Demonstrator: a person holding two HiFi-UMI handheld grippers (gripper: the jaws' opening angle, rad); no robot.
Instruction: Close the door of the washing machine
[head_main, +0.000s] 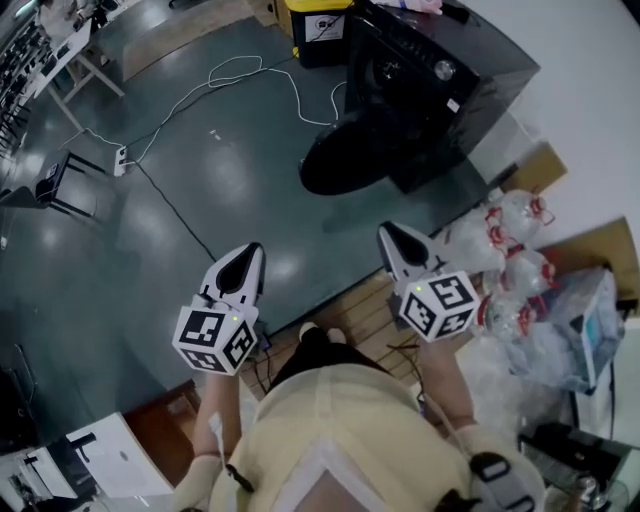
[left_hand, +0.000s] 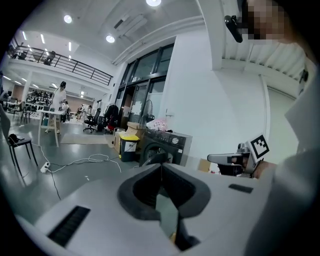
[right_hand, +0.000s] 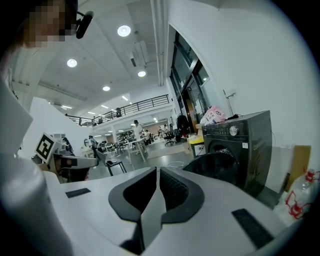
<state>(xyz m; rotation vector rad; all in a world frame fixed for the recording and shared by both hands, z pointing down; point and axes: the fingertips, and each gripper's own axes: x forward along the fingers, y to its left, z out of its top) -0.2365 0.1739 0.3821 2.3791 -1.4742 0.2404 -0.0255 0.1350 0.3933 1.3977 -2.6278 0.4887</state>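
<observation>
Hanging open, a round door (head_main: 345, 165) fronts the boxy washing machine (head_main: 435, 75).

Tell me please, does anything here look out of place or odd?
The round door of the washing machine hangs wide open, swung out over the floor. A white cable also lies in loose loops across the floor nearby.

The black front-loading washing machine (head_main: 440, 75) stands upright on the grey-green floor (head_main: 230, 180) beside a white wall (head_main: 590, 90). Its round dark door (head_main: 345, 165) hangs wide open, swung out in front.
</observation>
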